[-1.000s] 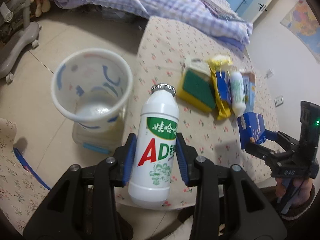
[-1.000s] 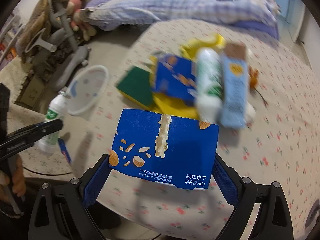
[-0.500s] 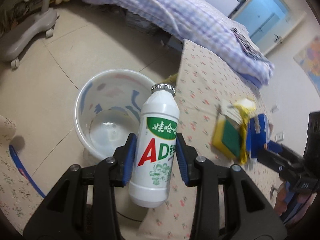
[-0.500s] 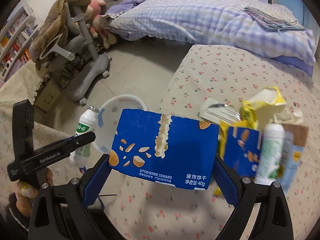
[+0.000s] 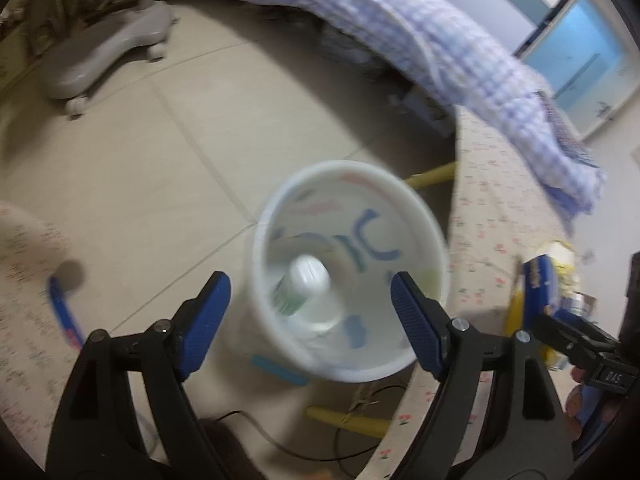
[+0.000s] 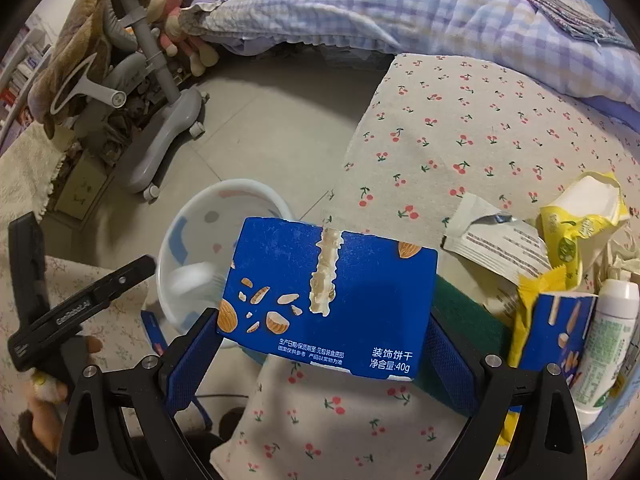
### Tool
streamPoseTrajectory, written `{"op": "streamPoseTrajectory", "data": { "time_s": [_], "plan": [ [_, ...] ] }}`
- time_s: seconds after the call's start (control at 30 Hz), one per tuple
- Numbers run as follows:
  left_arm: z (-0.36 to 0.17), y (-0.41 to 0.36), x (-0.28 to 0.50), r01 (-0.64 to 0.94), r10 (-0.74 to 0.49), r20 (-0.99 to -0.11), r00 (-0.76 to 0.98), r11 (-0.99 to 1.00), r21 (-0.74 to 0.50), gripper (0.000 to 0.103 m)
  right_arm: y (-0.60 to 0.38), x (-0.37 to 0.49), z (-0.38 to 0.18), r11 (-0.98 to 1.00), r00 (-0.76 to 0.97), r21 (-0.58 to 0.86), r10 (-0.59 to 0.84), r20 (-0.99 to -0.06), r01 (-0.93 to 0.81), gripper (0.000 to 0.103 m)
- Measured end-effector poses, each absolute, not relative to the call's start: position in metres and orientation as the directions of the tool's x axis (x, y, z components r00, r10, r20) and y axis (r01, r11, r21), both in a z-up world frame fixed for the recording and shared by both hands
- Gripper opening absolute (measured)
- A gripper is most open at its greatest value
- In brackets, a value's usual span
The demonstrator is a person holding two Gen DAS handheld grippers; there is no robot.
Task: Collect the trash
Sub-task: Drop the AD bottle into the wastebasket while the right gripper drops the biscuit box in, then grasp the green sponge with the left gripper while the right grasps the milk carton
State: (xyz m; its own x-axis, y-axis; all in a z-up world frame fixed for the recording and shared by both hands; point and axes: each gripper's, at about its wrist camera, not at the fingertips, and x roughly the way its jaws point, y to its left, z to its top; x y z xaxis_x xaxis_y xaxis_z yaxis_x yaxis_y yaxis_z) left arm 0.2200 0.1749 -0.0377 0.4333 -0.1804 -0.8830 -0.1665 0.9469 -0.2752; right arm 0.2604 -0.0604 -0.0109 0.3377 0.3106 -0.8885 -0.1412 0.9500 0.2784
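Your right gripper (image 6: 324, 344) clamps a blue biscuit box (image 6: 326, 300), pads pressed on its two short sides; the panel facing you shows almond pictures, a torn white strip down the middle, and white print reading "装饰饼干" and "净含量:40g". The box hangs over the edge of the cherry-print cloth (image 6: 460, 128), with the white bin (image 6: 192, 236) just beyond and to its left on the floor.

Your left gripper (image 5: 310, 312) has just been opening: its blue pads stand wide apart with nothing between them, directly above the bin's mouth. The white bottle (image 5: 304, 284) with green print lies inside the bin below the pads, its base toward you; its label is too blurred to read.

On the left gripper's black side, seen from the right wrist, you can make out "GenRobot.AI".

Further right on the cloth lie a torn white wrapper (image 6: 496, 240), a yellow packet (image 6: 580, 220), a second blue box (image 6: 556, 332) and another green-printed bottle (image 6: 604, 336), their print too small to read.
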Motion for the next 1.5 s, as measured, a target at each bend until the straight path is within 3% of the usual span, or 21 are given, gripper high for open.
{"op": "streamPoseTrajectory", "data": {
  "time_s": [0.07, 0.57, 1.0, 1.5],
  "plan": [
    [-0.037, 0.177, 0.216, -0.197, -0.107, -0.911, 0.399, 0.96, -0.199, 0.095, -0.058, 0.263, -0.012, 0.95, 0.338, 0.28, 0.311, -0.888, -0.139, 0.098],
    [-0.023, 0.198, 0.193, -0.234, 0.044, -0.925, 0.376, 0.971, -0.049, 0.098, -0.02, 0.275, -0.023, 0.935, 0.331, 0.309, 0.351, -0.876, -0.175, 0.099],
    [-0.019, 0.186, 0.183, -0.214, 0.003, -0.918, 0.396, 0.973, -0.089, 0.099, -0.04, 0.262, 0.002, 0.929, 0.398, 0.323, 0.369, -0.84, -0.18, 0.103],
    [-0.013, 0.147, 0.167, -0.131, -0.045, -0.908, 0.415, 0.985, -0.109, 0.099, -0.128, 0.202, 0.037, 0.97, 0.506, 0.174, 0.237, -0.829, -0.17, 0.103]
  ]
}}
